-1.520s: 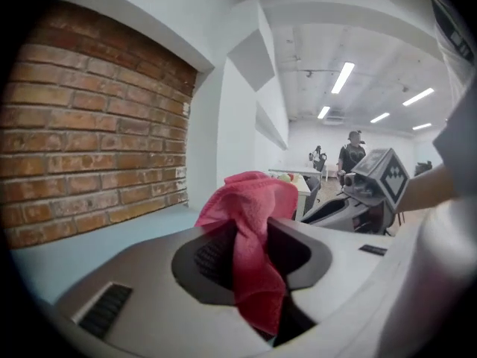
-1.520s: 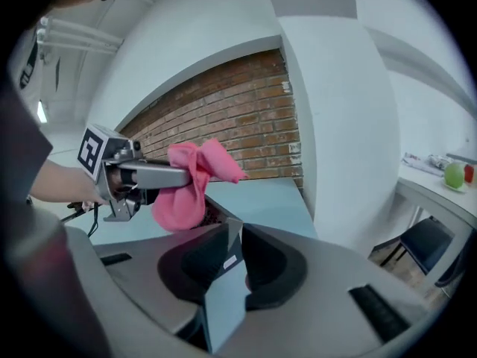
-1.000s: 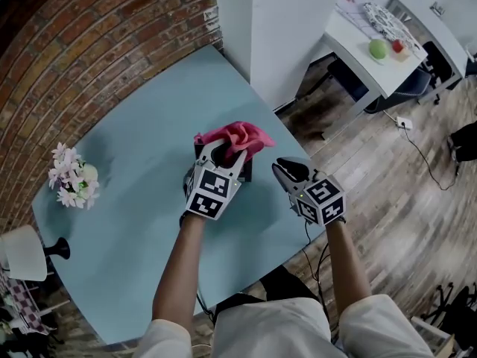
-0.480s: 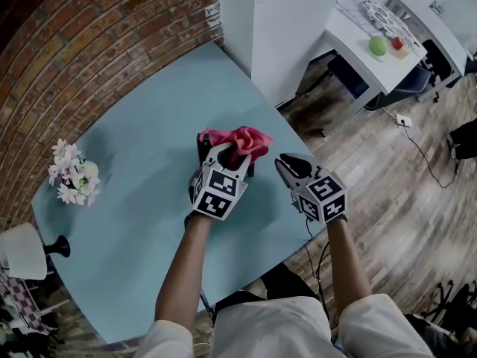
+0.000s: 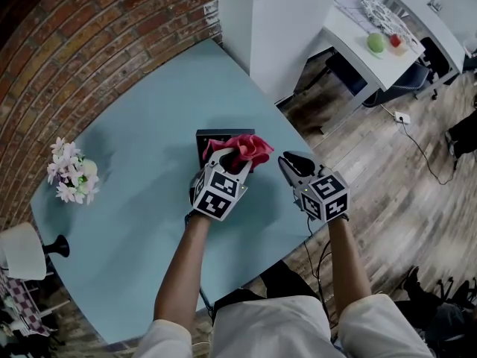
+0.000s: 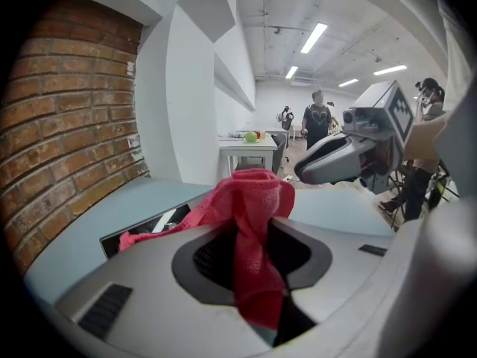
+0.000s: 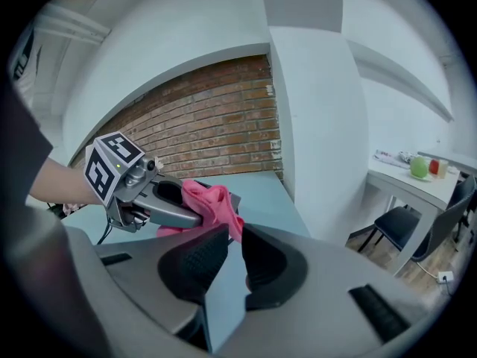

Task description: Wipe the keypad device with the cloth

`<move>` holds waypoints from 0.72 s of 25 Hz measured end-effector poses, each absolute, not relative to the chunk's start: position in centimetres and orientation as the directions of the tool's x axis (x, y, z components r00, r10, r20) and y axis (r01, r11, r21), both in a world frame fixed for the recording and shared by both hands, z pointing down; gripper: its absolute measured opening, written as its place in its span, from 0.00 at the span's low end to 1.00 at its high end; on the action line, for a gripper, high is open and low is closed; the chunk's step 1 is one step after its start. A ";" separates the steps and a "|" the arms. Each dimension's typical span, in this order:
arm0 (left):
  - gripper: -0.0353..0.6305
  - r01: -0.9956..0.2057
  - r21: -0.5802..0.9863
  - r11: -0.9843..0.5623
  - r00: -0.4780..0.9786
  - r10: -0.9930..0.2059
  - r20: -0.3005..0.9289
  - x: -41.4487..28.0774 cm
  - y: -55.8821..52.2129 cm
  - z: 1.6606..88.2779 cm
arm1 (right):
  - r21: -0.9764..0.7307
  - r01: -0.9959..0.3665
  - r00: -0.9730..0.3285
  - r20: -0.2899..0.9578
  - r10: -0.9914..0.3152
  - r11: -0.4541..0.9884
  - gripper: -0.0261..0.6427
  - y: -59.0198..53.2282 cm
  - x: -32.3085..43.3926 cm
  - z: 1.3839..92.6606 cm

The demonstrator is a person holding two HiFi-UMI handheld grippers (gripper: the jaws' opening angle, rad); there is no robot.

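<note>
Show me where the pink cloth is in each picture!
Head view: pink cloth at the centre, held by the left hand-held gripper.
Left gripper view: dead centre, pinched between the jaws.
Right gripper view: left of centre, below the bricks.
Shared landmark: the brick wall, in all three.

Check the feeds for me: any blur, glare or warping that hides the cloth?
Head view: fisheye bends the brick wall and table edge, floor at lower right is smeared, cloth sharp. Left gripper view: dark round vignette, bright ceiling lights, cloth close and slightly soft. Right gripper view: same vignette, wall lines bowed, cloth clear, no glare.
</note>
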State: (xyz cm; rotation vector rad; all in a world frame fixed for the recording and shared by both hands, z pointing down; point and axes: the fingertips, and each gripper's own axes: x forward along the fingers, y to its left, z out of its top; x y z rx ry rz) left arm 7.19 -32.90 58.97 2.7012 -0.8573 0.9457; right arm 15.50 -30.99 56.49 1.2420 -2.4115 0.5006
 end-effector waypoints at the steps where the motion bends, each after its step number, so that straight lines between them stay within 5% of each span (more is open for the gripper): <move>1: 0.27 -0.559 -0.035 -0.829 0.639 -0.457 0.619 7.2 -32.7 59.2 | -0.131 -0.827 -0.533 0.488 -0.691 0.546 0.16 -30.9 15.5 56.5; 18: 0.27 -0.497 0.026 -0.867 0.596 -0.320 0.736 7.5 -29.1 63.0 | -0.114 -0.838 -0.509 0.518 -0.688 0.534 0.16 -30.0 16.0 56.9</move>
